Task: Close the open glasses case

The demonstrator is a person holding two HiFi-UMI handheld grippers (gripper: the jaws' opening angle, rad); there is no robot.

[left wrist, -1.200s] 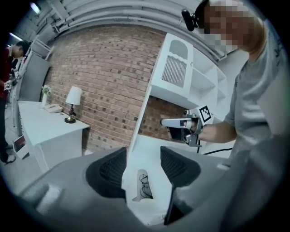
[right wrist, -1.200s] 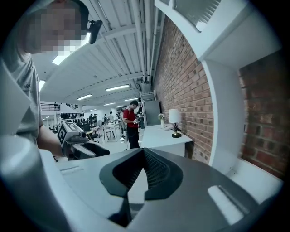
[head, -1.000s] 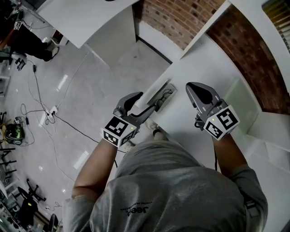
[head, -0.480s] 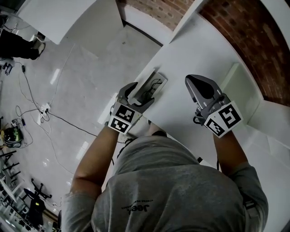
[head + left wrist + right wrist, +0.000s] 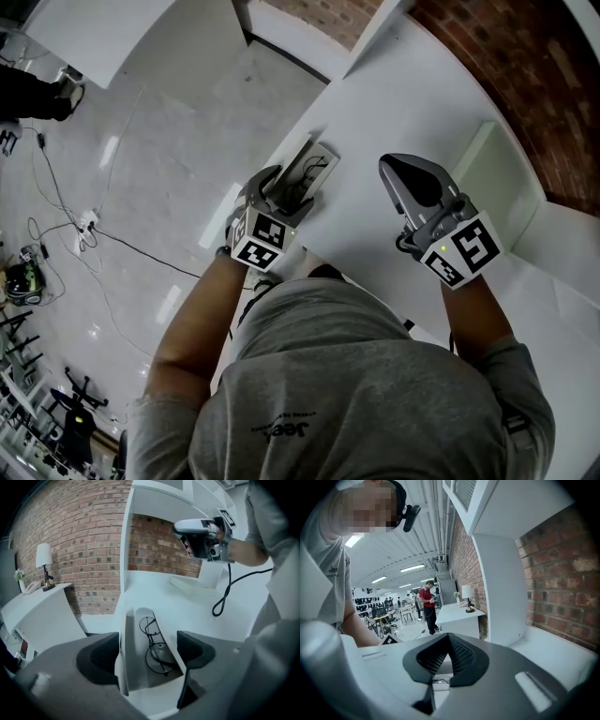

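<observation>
The left gripper (image 5: 149, 644) is pointing downward with its jaws spread wide, having just been opening. The open glasses case (image 5: 140, 620) is lying between them, and neither pad is pressing on it. An upright white wall of the case is standing just inside the left jaw, while the right jaw is sitting just outside the case's other side. A pair of thin-framed glasses (image 5: 157, 653) is resting in the case, just ahead of the jaws and nearer the right one. From the head view the case is sitting at the edge of the white table (image 5: 394, 112), directly under this gripper. Farther ahead and to the right, a black cable (image 5: 225, 597) is looping down over the table. Above it the right gripper (image 5: 449, 639) is hovering clear of the surface, its jaws meeting at the tips with nothing between them. Beyond both, a brick wall (image 5: 70, 527) is rising, and a small lamp (image 5: 43, 557) is standing on a desk far off to the left
</observation>
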